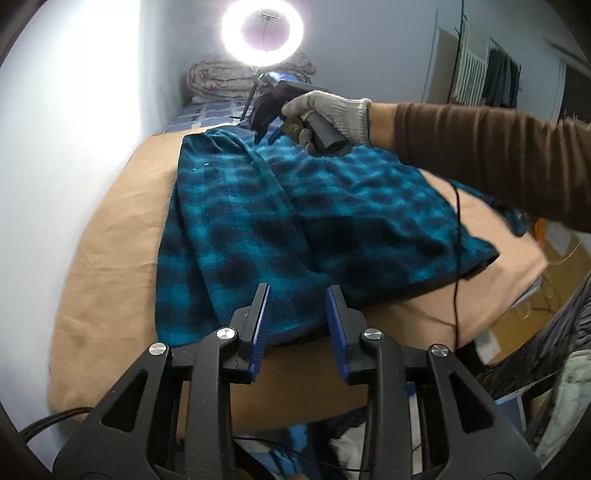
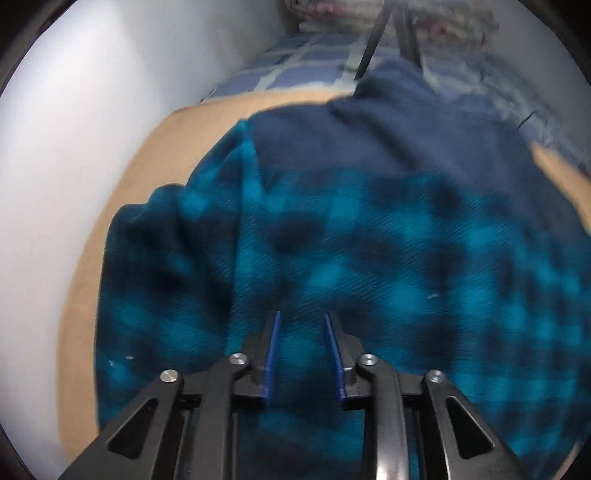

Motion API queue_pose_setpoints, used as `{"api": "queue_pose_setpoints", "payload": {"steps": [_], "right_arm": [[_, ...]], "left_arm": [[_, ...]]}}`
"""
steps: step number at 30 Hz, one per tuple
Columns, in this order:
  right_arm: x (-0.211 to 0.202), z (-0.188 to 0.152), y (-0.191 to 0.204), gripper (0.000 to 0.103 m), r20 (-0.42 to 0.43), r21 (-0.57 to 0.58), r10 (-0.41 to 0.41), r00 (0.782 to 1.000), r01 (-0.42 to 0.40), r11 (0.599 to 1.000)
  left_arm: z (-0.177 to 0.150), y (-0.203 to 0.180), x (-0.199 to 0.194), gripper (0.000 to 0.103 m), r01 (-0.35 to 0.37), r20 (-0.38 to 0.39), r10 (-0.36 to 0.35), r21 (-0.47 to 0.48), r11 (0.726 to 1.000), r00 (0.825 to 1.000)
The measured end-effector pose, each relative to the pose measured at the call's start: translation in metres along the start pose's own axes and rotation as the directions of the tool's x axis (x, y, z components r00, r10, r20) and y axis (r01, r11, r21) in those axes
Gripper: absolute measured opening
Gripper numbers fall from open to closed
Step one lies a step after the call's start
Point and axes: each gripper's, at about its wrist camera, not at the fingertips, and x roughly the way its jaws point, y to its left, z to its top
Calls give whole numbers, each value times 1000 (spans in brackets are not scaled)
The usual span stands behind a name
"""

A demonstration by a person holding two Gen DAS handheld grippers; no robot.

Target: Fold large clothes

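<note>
Where plaid garment (image 1: 258, 221) spreads (navy lining (image 2: 388, 140) right-wrist only); ring light (image 1: 263, 31) left-wrist only

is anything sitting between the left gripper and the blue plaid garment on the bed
Nothing visible. The left gripper is open, just short of the plaid garment's near hem, with only bare tan sheet below.

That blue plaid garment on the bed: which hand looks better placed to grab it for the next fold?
Probably the left. The left gripper hangs open right over the near hem of the plaid garment, where an edge is free to pinch. The right gripper, also open, hovers near the far end.
</note>
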Motion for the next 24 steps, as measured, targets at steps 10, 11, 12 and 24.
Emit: {"api": "queue_pose_setpoints", "payload": {"steps": [10, 11, 12, 24], "right_arm": [[-41, 31, 84, 55, 105, -166, 165, 981, -147, 975], [-37, 33, 94, 55, 100, -178, 164, 981, -144, 973], [-35, 31, 102, 55, 96, -186, 162, 982, -142, 972], [21, 42, 172, 42, 35, -275, 0, 999, 10, 961]], "left_arm": [[-12, 79, 44, 33, 83, -90, -137, -448, 890, 986], [-12, 80, 48, 33, 85, -97, -146, -464, 882, 985], [-13, 83, 54, 33, 91, -108, -163, -483, 871, 981], [-22, 87, 72, 2, 103, -136, -200, -517, 850, 970]]}}
